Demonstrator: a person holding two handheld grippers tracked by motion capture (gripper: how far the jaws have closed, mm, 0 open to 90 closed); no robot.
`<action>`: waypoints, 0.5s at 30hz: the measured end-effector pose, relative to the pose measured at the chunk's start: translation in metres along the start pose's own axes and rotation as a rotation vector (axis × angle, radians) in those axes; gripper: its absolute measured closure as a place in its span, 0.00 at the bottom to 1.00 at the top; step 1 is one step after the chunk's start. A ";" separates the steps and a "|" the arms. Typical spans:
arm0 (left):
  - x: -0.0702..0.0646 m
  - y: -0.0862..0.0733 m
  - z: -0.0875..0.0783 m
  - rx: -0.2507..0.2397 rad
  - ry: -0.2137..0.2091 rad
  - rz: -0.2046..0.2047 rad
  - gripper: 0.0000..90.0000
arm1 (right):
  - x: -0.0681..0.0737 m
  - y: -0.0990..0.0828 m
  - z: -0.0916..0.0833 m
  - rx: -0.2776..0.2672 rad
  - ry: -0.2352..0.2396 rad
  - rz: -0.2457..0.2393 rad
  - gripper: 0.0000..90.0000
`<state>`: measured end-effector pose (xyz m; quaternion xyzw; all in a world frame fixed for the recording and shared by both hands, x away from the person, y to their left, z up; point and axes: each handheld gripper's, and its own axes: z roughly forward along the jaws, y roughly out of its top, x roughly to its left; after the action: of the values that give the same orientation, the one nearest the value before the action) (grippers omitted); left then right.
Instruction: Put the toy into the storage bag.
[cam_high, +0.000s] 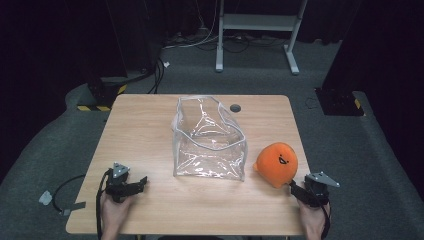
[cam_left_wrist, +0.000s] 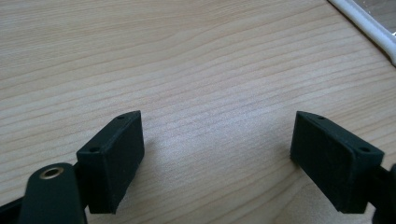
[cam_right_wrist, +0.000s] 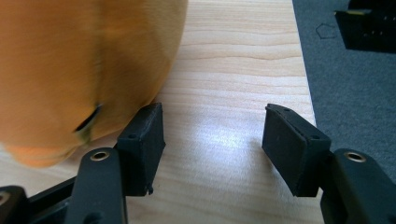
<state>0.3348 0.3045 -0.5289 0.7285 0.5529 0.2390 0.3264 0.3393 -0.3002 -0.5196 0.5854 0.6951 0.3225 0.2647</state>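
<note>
- Firstly, lower left of the high view: the left tongs (cam_high: 142, 182) rest on the desk (cam_high: 150, 120), jaws spread wide with bare wood between them, as the left gripper view confirms (cam_left_wrist: 217, 149).
- Centre of the frame: a clear plastic bag (cam_high: 210, 140) stands upright on the desk, mouth open, well apart from both tongs.
- Right of centre: an orange plush toy (cam_high: 276, 163) sits just beside the bag, near the desk's right edge.
- Lower right: the right tongs (cam_high: 295, 187) sit against the toy. In the right gripper view (cam_right_wrist: 212, 135) the jaws stand apart, gripping nothing; the toy (cam_right_wrist: 84, 65) bulges against the outer side of the left-hand jaw.
</note>
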 end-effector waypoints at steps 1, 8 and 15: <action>0.000 0.000 0.000 0.000 0.000 0.000 0.20 | 0.001 -0.001 -0.002 -0.007 0.000 -0.006 0.43; 0.000 0.000 0.000 0.000 0.000 0.000 0.20 | 0.001 -0.009 -0.015 -0.035 0.003 -0.010 0.40; 0.000 0.000 0.000 0.000 0.000 0.000 0.20 | 0.002 -0.014 -0.026 -0.061 0.039 -0.001 0.35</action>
<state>0.3348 0.3045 -0.5289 0.7284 0.5529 0.2389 0.3265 0.3104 -0.3029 -0.5136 0.5705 0.6902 0.3547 0.2692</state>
